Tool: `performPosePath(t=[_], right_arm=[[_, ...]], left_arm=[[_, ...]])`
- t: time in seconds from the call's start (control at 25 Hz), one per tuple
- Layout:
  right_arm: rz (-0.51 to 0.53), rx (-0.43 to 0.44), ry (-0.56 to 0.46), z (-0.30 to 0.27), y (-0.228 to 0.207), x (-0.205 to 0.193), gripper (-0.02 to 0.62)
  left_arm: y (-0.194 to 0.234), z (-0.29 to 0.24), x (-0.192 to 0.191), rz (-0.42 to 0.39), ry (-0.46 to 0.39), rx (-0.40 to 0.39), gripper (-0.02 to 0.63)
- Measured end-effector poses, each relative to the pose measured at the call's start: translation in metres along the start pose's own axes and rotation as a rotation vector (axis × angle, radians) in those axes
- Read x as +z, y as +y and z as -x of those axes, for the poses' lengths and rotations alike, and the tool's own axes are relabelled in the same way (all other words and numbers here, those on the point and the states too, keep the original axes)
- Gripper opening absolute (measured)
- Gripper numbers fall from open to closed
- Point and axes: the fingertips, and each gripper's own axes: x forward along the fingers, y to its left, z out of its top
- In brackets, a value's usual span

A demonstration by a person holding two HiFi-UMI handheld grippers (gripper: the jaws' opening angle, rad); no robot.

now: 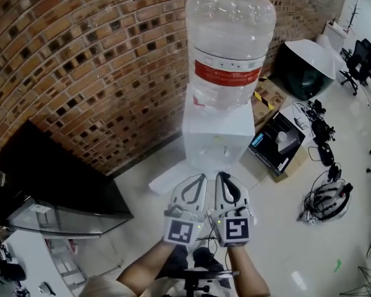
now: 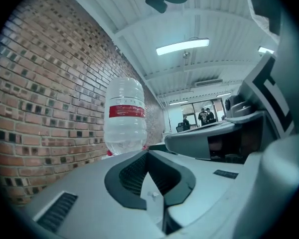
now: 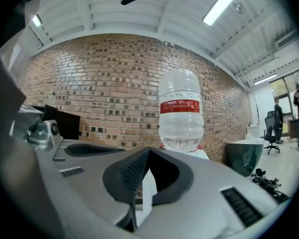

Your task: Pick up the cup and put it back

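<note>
Left gripper (image 1: 201,178) and right gripper (image 1: 222,177) side by side, almost touching, both pointed at the white water dispenser (image 1: 217,135) against the brick wall (image 1: 80,73). Jaws of each closed tip to tip, nothing pinched between. Bare forearms (image 1: 142,272) rising from the lower edge of the head view, hands hidden under the marker cubes (image 1: 179,231). Clear bottle (image 1: 230,42) with a red band, upended on the dispenser. Cup not to be made out in any view; dispenser front washed out, too pale to read.
</note>
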Motion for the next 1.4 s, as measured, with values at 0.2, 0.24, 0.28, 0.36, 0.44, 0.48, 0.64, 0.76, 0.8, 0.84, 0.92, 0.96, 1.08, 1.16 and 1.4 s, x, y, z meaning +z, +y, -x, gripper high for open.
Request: performPosePath(t=[0.2,0.24,0.28,0.36,0.44,0.48,0.64,0.76,0.8,0.84,0.92,0.96,1.08,1.16,1.4], right_arm=[[0.002,0.06,0.014,0.033,0.014,0.017,0.003],[0.006,0.067,0.004,0.037,0.016,0.023,0.003],[0.014,0.074,-0.011,0.04,0.02,0.03,0.003],[0.032,0.085,-0.032,0.048,0.035,0.037,0.003],[0.029,0.082,-0.028,0.06,0.051,0.035,0.003],[0.03,0.074,-0.024,0.066,0.058,0.034,0.003],[0.033,0.031,-0.024,0.091,0.09,0.038,0.003],[0.006,-0.01,-0.015,0.114,0.112,0.032,0.003],[0.002,-0.017,-0.011,0.121,0.12,0.03,0.003],[0.006,-0.018,-0.009,0.128,0.128,0.03,0.003],[0.031,-0.012,-0.008,0.14,0.143,0.032,0.003],[0.037,-0.011,-0.009,0.146,0.148,0.033,0.003],[0.045,-0.011,-0.021,0.158,0.155,0.039,0.003],[0.068,-0.002,-0.03,0.164,0.159,0.043,0.003],[0.1,0.007,-0.052,0.178,0.154,0.053,0.002]], left_arm=[[-0.015,0.02,0.025,0.023,0.023,-0.004,-0.009],[-0.016,0.021,0.034,0.011,0.005,-0.011,-0.009],[-0.015,0.023,0.044,-0.003,-0.027,-0.017,-0.009],[-0.013,0.035,0.057,-0.003,-0.083,-0.024,-0.009],[-0.012,0.054,0.058,0.024,-0.088,-0.032,-0.009],[-0.012,0.064,0.059,0.032,-0.086,-0.04,-0.009],[-0.011,0.103,0.07,0.044,-0.11,-0.08,-0.009],[-0.015,0.138,0.072,0.083,-0.109,-0.103,-0.009],[-0.016,0.148,0.073,0.1,-0.106,-0.108,-0.009],[-0.016,0.157,0.074,0.111,-0.106,-0.112,-0.009],[-0.019,0.173,0.08,0.107,-0.115,-0.125,-0.009],[-0.022,0.179,0.084,0.099,-0.124,-0.133,-0.009],[-0.031,0.192,0.096,0.106,-0.147,-0.145,-0.009],[-0.035,0.198,0.101,0.111,-0.153,-0.142,-0.009],[-0.05,0.195,0.117,0.098,-0.184,-0.13,-0.009]])
